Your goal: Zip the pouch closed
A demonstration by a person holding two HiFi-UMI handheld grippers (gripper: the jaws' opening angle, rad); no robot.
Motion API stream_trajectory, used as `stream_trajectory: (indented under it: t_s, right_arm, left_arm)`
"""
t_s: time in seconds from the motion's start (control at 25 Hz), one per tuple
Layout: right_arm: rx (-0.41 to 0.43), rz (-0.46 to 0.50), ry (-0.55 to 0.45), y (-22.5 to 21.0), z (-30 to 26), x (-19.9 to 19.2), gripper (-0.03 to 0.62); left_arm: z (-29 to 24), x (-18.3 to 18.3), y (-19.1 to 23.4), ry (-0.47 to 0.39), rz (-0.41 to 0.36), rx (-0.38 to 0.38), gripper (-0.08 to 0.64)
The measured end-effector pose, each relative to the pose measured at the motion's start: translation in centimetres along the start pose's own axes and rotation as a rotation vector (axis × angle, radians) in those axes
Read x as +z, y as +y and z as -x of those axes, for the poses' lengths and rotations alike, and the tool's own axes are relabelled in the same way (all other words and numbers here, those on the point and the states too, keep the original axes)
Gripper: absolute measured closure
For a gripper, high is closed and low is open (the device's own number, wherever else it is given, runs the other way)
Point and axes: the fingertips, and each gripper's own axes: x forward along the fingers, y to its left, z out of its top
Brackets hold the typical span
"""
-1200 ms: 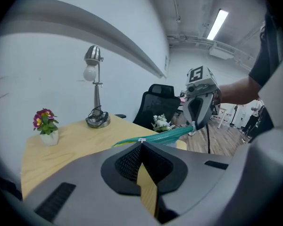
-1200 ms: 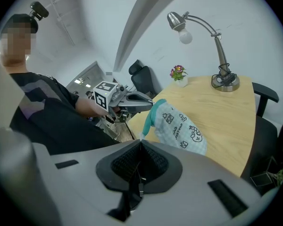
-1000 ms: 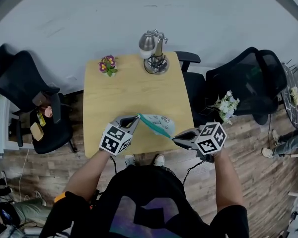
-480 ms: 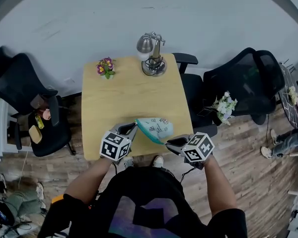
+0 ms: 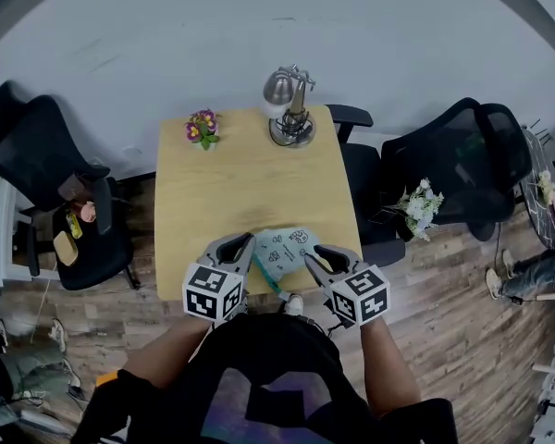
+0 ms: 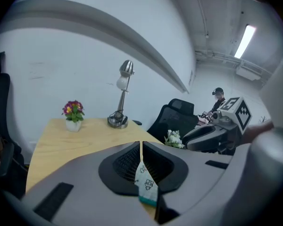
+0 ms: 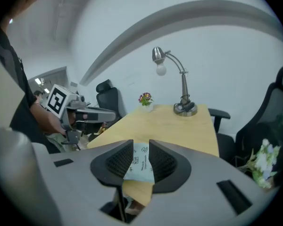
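The pouch (image 5: 285, 248) is pale blue-green with small prints and a teal zip edge. It hangs over the front edge of the wooden table (image 5: 240, 183), between the two grippers. My left gripper (image 5: 245, 245) is shut on its left end; in the left gripper view the pouch (image 6: 145, 185) droops from the closed jaws of my left gripper (image 6: 141, 149). My right gripper (image 5: 313, 257) is at its right end with jaws opening. In the right gripper view the pouch (image 7: 140, 166) shows in the gap of my right gripper (image 7: 141, 149), and the pads are not pressing on it.
A chrome desk lamp (image 5: 289, 109) and a small pot of flowers (image 5: 202, 126) stand at the table's far edge. Black office chairs flank the table, left (image 5: 46, 169) and right (image 5: 453, 155). A white flower bunch (image 5: 418, 202) sits by the right chair.
Both grippers came closer together and back toward the person at the table's front edge. The right jaws, shut at the zip edge before, have parted. The pouch went slack.
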Motion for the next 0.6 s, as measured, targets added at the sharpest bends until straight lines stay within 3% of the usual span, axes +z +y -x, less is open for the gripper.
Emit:
stream_trajectory:
  t_s: [0.2, 0.4, 0.6]
  right_arm:
    - [-0.172, 0.129, -0.132, 0.3, 1.8, 6.3, 0.532]
    - [-0.306, 0.212, -0.254, 1.3, 4.4, 11.3, 0.570]
    - [-0.343, 0.208, -0.350, 2.8, 6.5, 14.2, 0.575]
  left_arm:
    - [1.7, 7.1, -3.1, -0.174, -0.076, -0.005, 0.546]
    - [3.8, 11.3, -5.5, -0.271, -0.161, 0.013, 0.546]
    - [5.5, 13.2, -6.0, -0.316, -0.187, 0.045, 0.546]
